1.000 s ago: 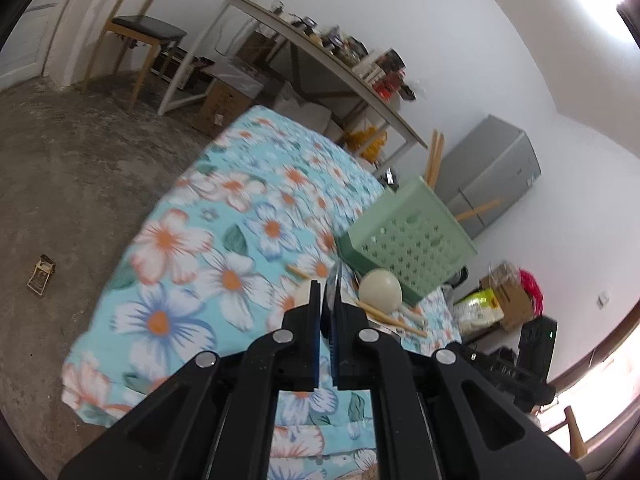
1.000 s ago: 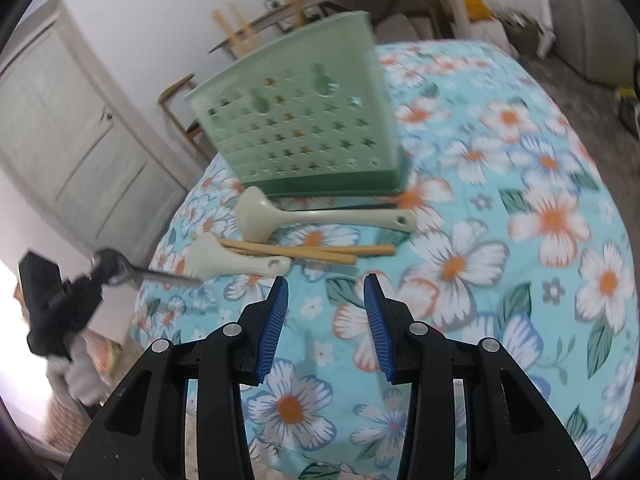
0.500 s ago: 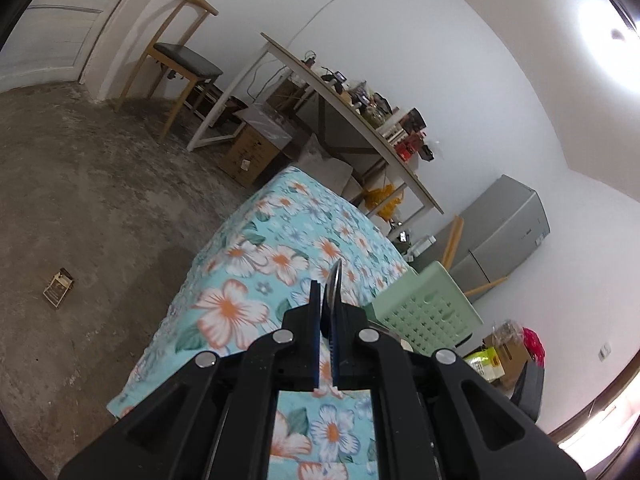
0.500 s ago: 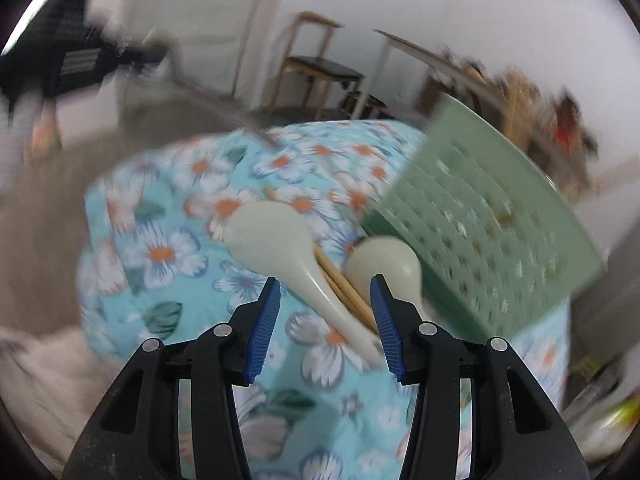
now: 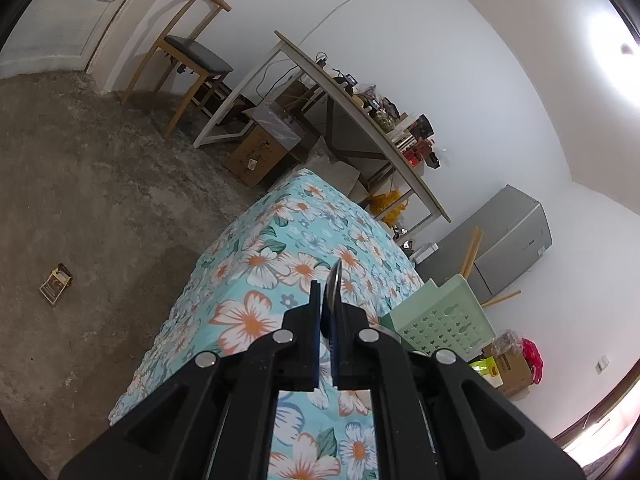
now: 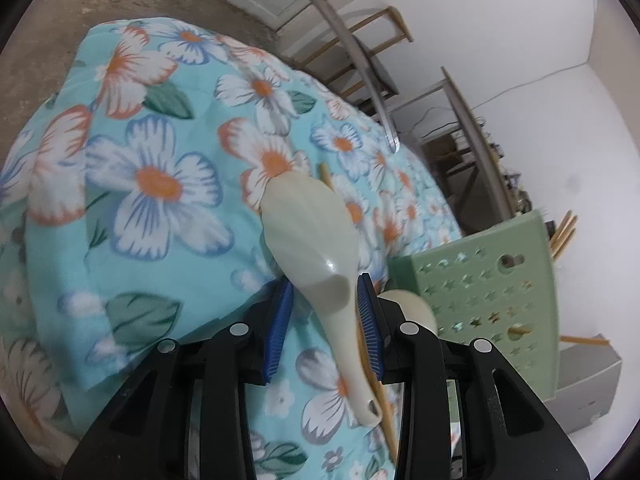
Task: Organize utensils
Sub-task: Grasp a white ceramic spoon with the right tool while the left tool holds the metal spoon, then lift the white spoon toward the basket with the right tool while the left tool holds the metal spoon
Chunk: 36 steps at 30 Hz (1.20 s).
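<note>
The right gripper (image 6: pixel 324 324) stands low over the flowered cloth (image 6: pixel 160 184), jaws straddling the neck of a cream rice paddle (image 6: pixel 316 240). The jaws have just been closing; the right pad lies against the paddle's neck, while a gap shows on the left side, so no grip is made. The paddle lies flat, handle toward the camera. Wooden chopsticks (image 6: pixel 380 396) lie under its handle, and the bowl of a cream ladle (image 6: pixel 412 304) sits just beside the right jaw.

The green perforated basket (image 6: pixel 480 292) stands immediately beyond the ladle, near the table's right edge. It holds wooden sticks (image 6: pixel 562 232) that rise above its rim.

The left gripper (image 5: pixel 329 312) is clenched on a metal spoon (image 5: pixel 333 284). In the right wrist view the spoon hangs in the air above the table, bowl at the upper end.

Left of the paddle the cloth is open as far as the table edge. Beyond that edge lies bare concrete floor (image 5: pixel 88 184), then a wooden chair (image 5: pixel 188 56) and a long desk (image 5: pixel 360 120) against the wall.
</note>
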Each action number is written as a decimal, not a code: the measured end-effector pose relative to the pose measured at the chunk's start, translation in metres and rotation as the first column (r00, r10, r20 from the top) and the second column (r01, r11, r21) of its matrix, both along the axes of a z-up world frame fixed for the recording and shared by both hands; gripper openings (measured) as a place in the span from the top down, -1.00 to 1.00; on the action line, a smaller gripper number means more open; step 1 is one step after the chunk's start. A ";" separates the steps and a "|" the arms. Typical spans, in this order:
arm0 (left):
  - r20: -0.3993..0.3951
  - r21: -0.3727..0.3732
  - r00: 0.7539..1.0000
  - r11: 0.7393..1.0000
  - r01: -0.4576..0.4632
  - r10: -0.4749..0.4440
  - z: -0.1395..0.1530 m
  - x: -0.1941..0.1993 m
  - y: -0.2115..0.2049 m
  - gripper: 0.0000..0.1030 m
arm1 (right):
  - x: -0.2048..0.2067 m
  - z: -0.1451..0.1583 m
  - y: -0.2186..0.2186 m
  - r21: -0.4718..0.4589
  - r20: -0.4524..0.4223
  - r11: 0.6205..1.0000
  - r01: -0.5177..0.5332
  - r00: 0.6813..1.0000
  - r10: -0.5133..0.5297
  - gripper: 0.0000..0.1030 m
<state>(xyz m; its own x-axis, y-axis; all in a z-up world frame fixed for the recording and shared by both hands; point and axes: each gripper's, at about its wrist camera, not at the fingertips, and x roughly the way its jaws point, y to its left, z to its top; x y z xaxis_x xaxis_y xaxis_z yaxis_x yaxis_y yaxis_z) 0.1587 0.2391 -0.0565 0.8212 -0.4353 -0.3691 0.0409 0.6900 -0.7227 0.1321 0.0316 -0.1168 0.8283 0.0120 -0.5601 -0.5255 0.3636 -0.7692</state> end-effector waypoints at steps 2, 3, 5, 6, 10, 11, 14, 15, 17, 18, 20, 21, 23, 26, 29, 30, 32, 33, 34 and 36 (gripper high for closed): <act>0.001 -0.004 1.000 1.000 -0.003 0.003 -0.001 0.001 0.002 0.94 | 0.000 0.000 0.005 -0.013 0.039 1.000 -0.003 0.999 0.003 0.37; 0.003 -0.006 1.000 1.000 -0.004 0.004 -0.001 0.002 0.003 0.95 | -0.001 0.000 0.007 -0.018 0.060 1.000 -0.005 0.998 0.006 0.37; 0.004 -0.005 1.000 1.000 -0.004 0.004 -0.002 0.003 0.004 0.94 | -0.001 0.002 0.008 -0.020 0.091 1.000 -0.008 0.996 0.010 0.37; 0.004 -0.002 1.000 1.000 -0.004 0.004 -0.002 0.003 0.004 0.94 | -0.002 0.003 0.011 -0.016 0.100 1.000 -0.006 0.995 0.007 0.37; 0.004 -0.003 1.000 1.000 -0.005 0.005 -0.002 0.003 0.005 0.94 | 0.011 0.004 0.021 -0.012 0.125 1.000 0.000 0.992 0.002 0.42; 0.005 -0.006 1.000 1.000 -0.005 0.005 -0.002 0.003 0.005 0.94 | 0.012 0.004 0.024 -0.016 0.128 1.000 -0.001 0.992 0.003 0.44; 0.004 -0.003 1.000 1.000 -0.006 0.006 -0.002 0.003 0.005 0.94 | 0.019 -0.001 0.029 -0.034 0.139 0.999 0.003 0.990 0.001 0.65; 0.004 -0.004 1.000 1.000 -0.007 0.007 -0.002 0.004 0.006 0.94 | 0.024 -0.002 0.031 -0.038 0.143 0.999 0.008 0.990 -0.002 0.86; 0.005 -0.004 1.000 1.000 -0.009 0.009 -0.001 0.003 0.008 0.94 | 0.028 -0.001 0.032 -0.030 0.148 0.999 0.020 0.989 -0.016 0.87; 0.004 -0.005 1.000 1.000 -0.011 0.011 -0.001 0.003 0.008 0.94 | 0.028 0.001 0.032 -0.021 0.149 0.999 0.026 0.989 -0.022 0.89; 0.005 -0.005 1.000 1.000 -0.014 0.014 0.001 0.004 0.010 0.94 | 0.031 0.008 0.030 0.010 0.145 0.999 0.042 0.988 -0.043 0.92; 0.006 -0.003 1.000 1.000 -0.014 0.014 0.000 0.004 0.010 0.94 | 0.032 0.011 0.029 0.024 0.143 0.999 0.046 0.988 -0.049 0.94; 0.008 -0.003 1.000 1.000 -0.015 0.015 0.001 0.004 0.011 0.94 | 0.037 0.022 0.025 0.065 0.142 0.996 0.061 0.987 -0.069 0.97; 0.012 0.001 1.000 1.000 -0.016 0.016 0.004 0.004 0.012 0.94 | 0.043 0.045 0.013 0.169 0.100 0.980 0.102 0.988 -0.120 1.00; 0.019 0.005 1.000 1.000 -0.013 0.013 0.008 0.002 0.009 0.94 | 0.046 0.072 -0.003 0.270 0.048 0.953 0.140 0.986 -0.158 1.00; 0.022 0.006 1.000 1.000 -0.012 0.011 0.009 0.001 0.007 0.94 | 0.046 0.082 -0.009 0.305 0.016 0.940 0.154 0.986 -0.166 1.00; 0.025 0.007 1.000 1.000 -0.007 0.007 0.012 0.001 0.003 0.94 | 0.043 0.099 -0.022 0.366 -0.040 0.913 0.182 0.983 -0.180 1.00; 0.028 0.010 1.000 1.000 -0.004 0.003 0.013 0.001 0.001 0.95 | 0.042 0.103 -0.026 0.381 -0.065 0.904 0.192 0.981 -0.181 1.00; 0.029 0.012 1.000 1.000 -0.002 0.002 0.014 0.000 -0.001 0.95 | 0.040 0.108 -0.032 0.400 -0.097 0.893 0.205 0.979 -0.181 1.00; 0.031 0.016 1.000 1.000 0.003 -0.004 0.016 0.000 -0.006 0.94 | 0.031 0.109 -0.040 0.404 -0.118 0.887 0.224 0.974 -0.192 1.00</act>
